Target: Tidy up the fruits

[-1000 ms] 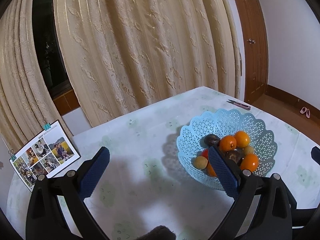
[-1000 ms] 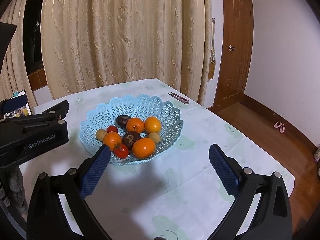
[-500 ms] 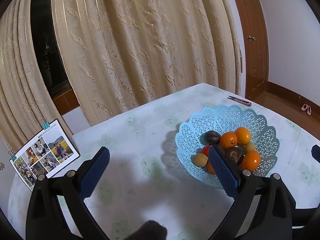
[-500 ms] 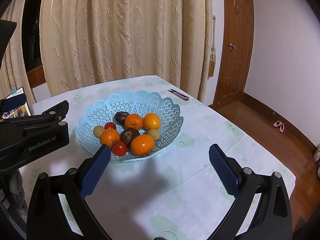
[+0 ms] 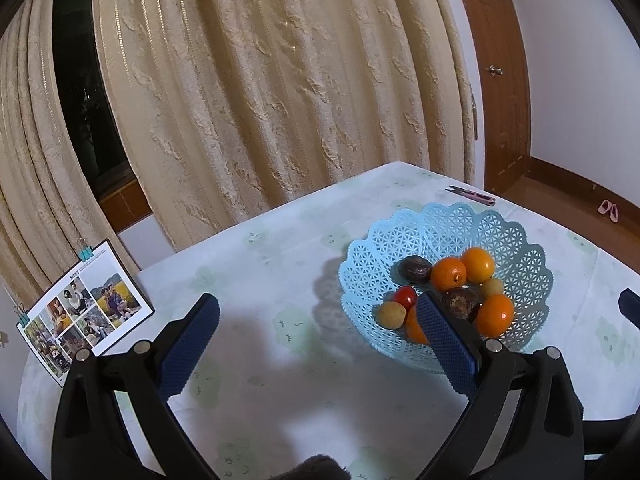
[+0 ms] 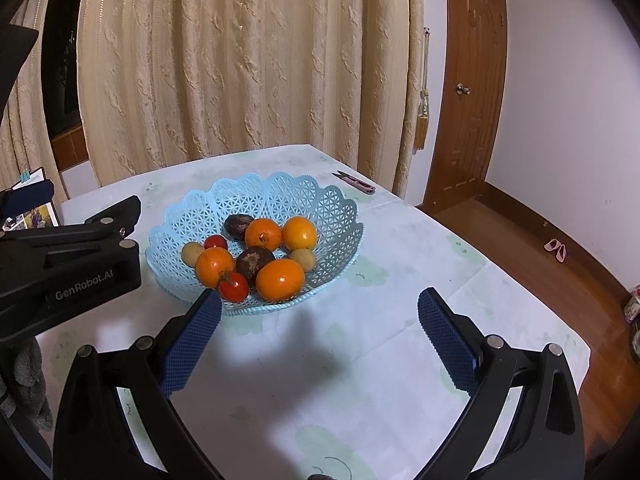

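A light blue lattice basket (image 6: 276, 196) stands on the white tablecloth and holds several fruits: oranges (image 6: 280, 279), red tomatoes (image 6: 233, 287), dark passion fruits (image 6: 253, 263) and small yellow-brown fruits (image 6: 190, 253). It also shows in the left wrist view (image 5: 516, 240), right of centre. My left gripper (image 5: 318, 330) is open and empty above the cloth, left of the basket. My right gripper (image 6: 319, 326) is open and empty, in front of the basket. The left gripper's body (image 6: 72, 256) shows at the left of the right wrist view.
A clipped photo card (image 5: 80, 312) stands at the table's left edge. Small pink snips (image 6: 354, 181) lie behind the basket near the far edge. Curtains hang behind the table. A wooden door (image 6: 468, 92) and floor lie to the right.
Both grippers have drawn back and risen slightly, so the basket sits a little further up in both views. Both stay open. The fruits have not moved.
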Action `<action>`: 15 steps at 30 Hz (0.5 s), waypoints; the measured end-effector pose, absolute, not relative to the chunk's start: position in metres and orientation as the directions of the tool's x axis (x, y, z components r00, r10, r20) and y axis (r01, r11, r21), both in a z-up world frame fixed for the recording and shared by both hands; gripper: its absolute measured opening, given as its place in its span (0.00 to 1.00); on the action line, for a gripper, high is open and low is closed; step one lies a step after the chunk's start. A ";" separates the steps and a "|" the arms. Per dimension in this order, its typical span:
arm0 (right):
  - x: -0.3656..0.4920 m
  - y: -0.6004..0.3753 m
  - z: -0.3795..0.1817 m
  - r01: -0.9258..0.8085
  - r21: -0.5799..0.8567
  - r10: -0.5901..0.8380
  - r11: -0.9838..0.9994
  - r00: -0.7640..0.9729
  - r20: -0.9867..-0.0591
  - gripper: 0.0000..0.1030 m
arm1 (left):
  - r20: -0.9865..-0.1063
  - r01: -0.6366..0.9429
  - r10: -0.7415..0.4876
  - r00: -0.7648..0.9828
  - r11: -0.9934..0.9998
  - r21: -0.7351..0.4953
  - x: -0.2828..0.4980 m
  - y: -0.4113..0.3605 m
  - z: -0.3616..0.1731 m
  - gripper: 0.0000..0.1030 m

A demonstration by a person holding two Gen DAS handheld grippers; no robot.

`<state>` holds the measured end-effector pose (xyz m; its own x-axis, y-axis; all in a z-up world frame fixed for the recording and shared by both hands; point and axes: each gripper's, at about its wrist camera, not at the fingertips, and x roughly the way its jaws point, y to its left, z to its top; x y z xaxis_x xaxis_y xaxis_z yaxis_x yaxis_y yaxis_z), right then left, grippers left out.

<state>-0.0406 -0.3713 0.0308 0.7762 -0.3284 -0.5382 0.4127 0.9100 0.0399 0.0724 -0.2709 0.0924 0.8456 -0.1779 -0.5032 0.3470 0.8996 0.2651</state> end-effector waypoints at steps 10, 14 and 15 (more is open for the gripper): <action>-0.045 -0.368 0.030 0.407 0.041 -0.322 0.912 0.776 -0.542 0.97 | -0.501 0.359 -0.194 0.843 0.897 0.257 0.069 -0.271 0.094 0.95; -0.048 -0.362 0.028 0.387 0.049 -0.299 0.921 0.782 -0.547 0.97 | -0.491 0.348 -0.181 0.852 0.897 0.272 0.066 -0.269 0.097 0.95; -0.049 -0.360 0.027 0.375 0.056 -0.284 0.925 0.783 -0.553 0.97 | -0.497 0.342 -0.174 0.850 0.900 0.270 0.065 -0.265 0.096 0.95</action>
<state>-0.0489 -0.3601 0.0266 0.7830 -0.2841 -0.5533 0.3751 0.9253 0.0558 0.0653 -0.2654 0.0957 0.8503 -0.1737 -0.4968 0.3419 0.9000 0.2703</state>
